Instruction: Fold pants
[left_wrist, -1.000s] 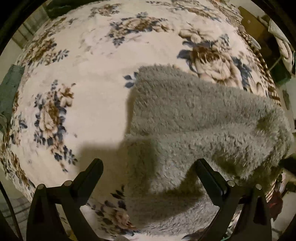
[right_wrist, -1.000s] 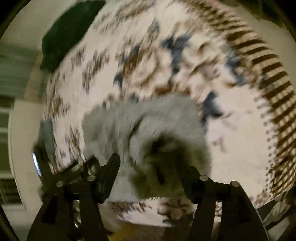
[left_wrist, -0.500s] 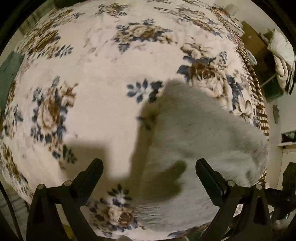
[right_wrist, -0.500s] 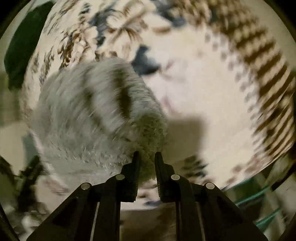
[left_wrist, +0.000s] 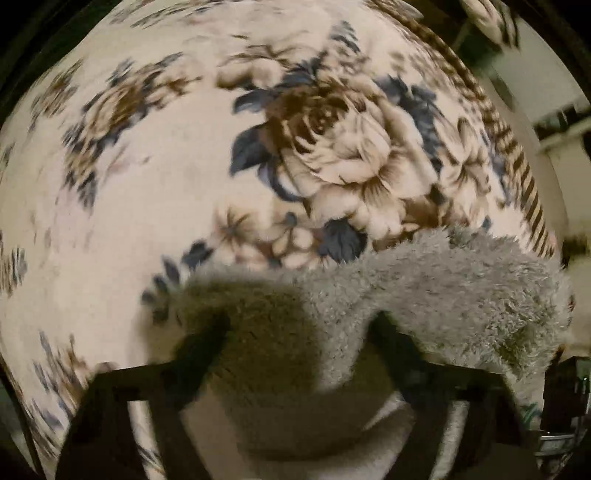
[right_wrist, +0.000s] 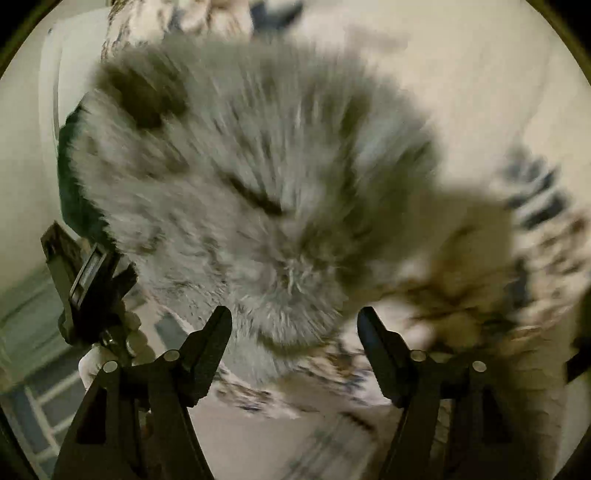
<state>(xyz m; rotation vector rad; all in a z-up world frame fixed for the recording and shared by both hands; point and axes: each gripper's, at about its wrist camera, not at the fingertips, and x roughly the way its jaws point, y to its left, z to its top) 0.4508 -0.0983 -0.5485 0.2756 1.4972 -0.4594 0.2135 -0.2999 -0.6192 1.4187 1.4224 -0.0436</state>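
Note:
The pants are grey fluffy fleece (left_wrist: 424, 295), lying in a bunched heap on the floral blanket (left_wrist: 147, 184). In the left wrist view my left gripper (left_wrist: 299, 325) is open, its dark fingers (left_wrist: 199, 343) straddling the near edge of the fleece. In the right wrist view the pants (right_wrist: 258, 177) fill the middle, blurred by motion. My right gripper (right_wrist: 293, 321) is open with the jaws wide apart just below the fleece, holding nothing. The other gripper (right_wrist: 85, 273) shows at the left edge there.
The blanket has a brown striped border (left_wrist: 517, 155) at the right, where the bed edge drops off. Furniture and pale walls (left_wrist: 554, 110) lie beyond it. A dark green cloth (right_wrist: 70, 192) sits behind the pants at left.
My right gripper was shut on the fleece half a second ago and has opened, letting it go. My left gripper has moved in close over the pants' near edge. Both views are blurred.

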